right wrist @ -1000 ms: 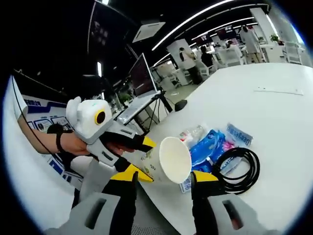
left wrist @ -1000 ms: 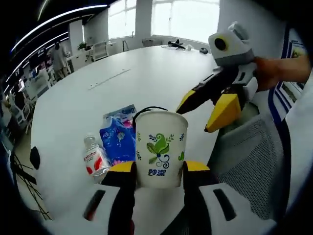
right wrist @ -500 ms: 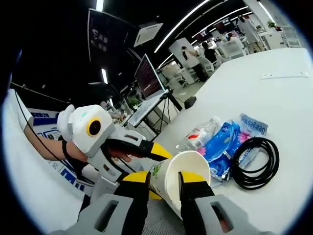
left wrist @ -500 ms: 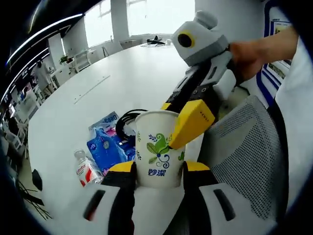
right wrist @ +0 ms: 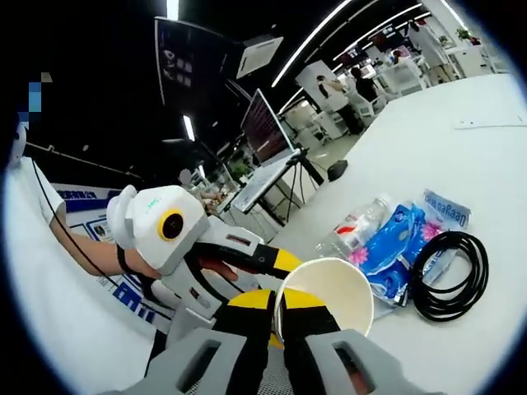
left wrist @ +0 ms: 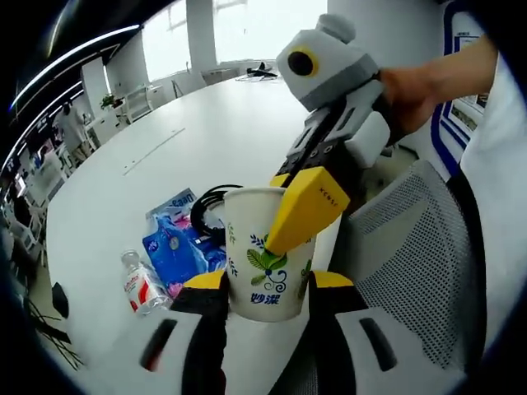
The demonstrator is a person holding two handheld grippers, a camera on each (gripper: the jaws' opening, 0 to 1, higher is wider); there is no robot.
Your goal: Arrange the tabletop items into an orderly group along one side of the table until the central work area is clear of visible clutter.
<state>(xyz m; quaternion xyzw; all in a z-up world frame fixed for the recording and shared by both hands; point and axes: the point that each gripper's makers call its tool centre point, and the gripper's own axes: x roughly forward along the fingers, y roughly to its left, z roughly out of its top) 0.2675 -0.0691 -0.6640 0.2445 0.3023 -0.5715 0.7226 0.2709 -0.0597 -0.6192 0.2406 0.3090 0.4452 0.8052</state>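
A white paper cup (left wrist: 251, 255) with a green leaf print stands upright between my left gripper's (left wrist: 268, 286) yellow-tipped jaws, which are shut on its lower wall. My right gripper (left wrist: 286, 220) reaches in from the right, one yellow jaw lying down the cup's outer wall. In the right gripper view, my right gripper (right wrist: 280, 311) is shut on the rim of the cup (right wrist: 333, 284), one jaw inside and one outside. The left gripper (right wrist: 276, 263) shows just behind the cup, held by a hand. The cup is at the table's near edge.
On the white table (left wrist: 206, 123) beyond the cup lie a small water bottle (left wrist: 140, 284), a blue packet (left wrist: 177, 247) and a black cable coil (left wrist: 210, 210). A grey mesh chair (left wrist: 403, 247) stands to the right. A monitor on a stand (right wrist: 268, 132) rises past the table's edge.
My right gripper, open beside the cup a second ago, has moved onto the cup and shut on its rim. The left gripper keeps its hold; the cup has tilted slightly.
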